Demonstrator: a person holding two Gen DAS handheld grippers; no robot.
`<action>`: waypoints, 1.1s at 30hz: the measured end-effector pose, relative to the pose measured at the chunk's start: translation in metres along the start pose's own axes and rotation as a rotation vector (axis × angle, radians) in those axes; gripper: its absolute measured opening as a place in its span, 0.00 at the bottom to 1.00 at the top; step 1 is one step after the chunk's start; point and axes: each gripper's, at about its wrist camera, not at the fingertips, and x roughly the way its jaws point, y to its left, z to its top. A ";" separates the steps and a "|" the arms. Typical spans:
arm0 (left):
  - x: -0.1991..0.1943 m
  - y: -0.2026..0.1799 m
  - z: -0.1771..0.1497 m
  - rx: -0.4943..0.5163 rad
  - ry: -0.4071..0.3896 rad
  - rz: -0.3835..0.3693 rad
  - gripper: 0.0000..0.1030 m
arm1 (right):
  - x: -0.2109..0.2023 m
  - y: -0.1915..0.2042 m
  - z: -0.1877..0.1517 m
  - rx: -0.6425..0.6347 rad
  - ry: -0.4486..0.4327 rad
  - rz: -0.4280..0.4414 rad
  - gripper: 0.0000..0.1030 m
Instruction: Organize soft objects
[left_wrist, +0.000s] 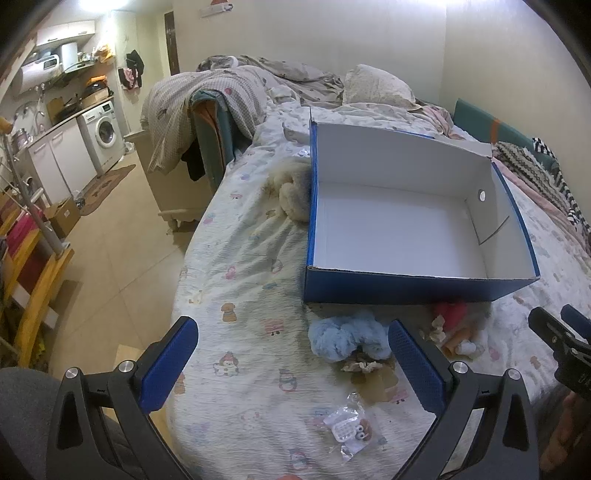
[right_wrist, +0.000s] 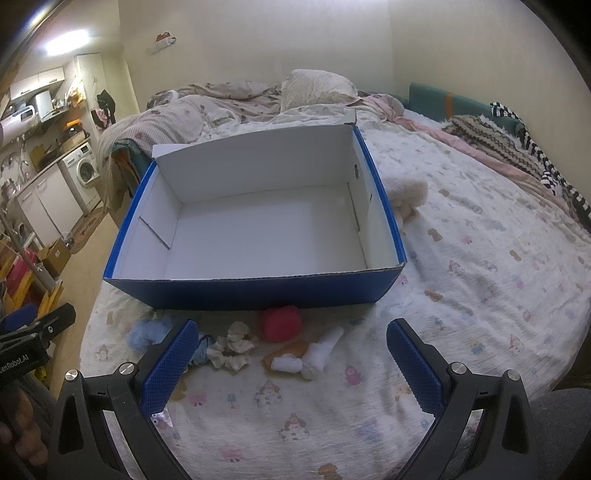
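Note:
An empty blue box (left_wrist: 406, 290) with a white inside stands on the bed; it also shows in the right wrist view (right_wrist: 258, 293). In front of it lie a blue fluffy toy (left_wrist: 343, 338), a beige scrunchie (right_wrist: 232, 347), a red plush ball (right_wrist: 281, 322) and an orange-and-white soft toy (right_wrist: 299, 356). A cream plush (left_wrist: 291, 192) lies against the box's side. My left gripper (left_wrist: 291, 365) is open and empty, held above the bed near the blue toy. My right gripper (right_wrist: 291, 365) is open and empty, above the orange-and-white toy.
A small plastic bag (left_wrist: 351, 430) with trinkets lies on the sheet near me. Rumpled quilts and a pillow (right_wrist: 317, 88) fill the bed's far end. The bed's left edge drops to a tiled floor (left_wrist: 122, 236); a kitchen with a washing machine (left_wrist: 105, 134) is beyond.

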 end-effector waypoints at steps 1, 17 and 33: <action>0.000 0.000 0.000 -0.001 0.000 -0.001 1.00 | 0.000 0.001 0.000 -0.002 -0.002 -0.001 1.00; -0.005 0.001 0.002 -0.013 -0.015 0.002 1.00 | -0.001 0.001 0.000 0.003 0.000 -0.004 1.00; -0.006 0.000 0.002 -0.014 -0.016 0.006 1.00 | -0.002 -0.001 0.001 0.007 -0.004 -0.001 1.00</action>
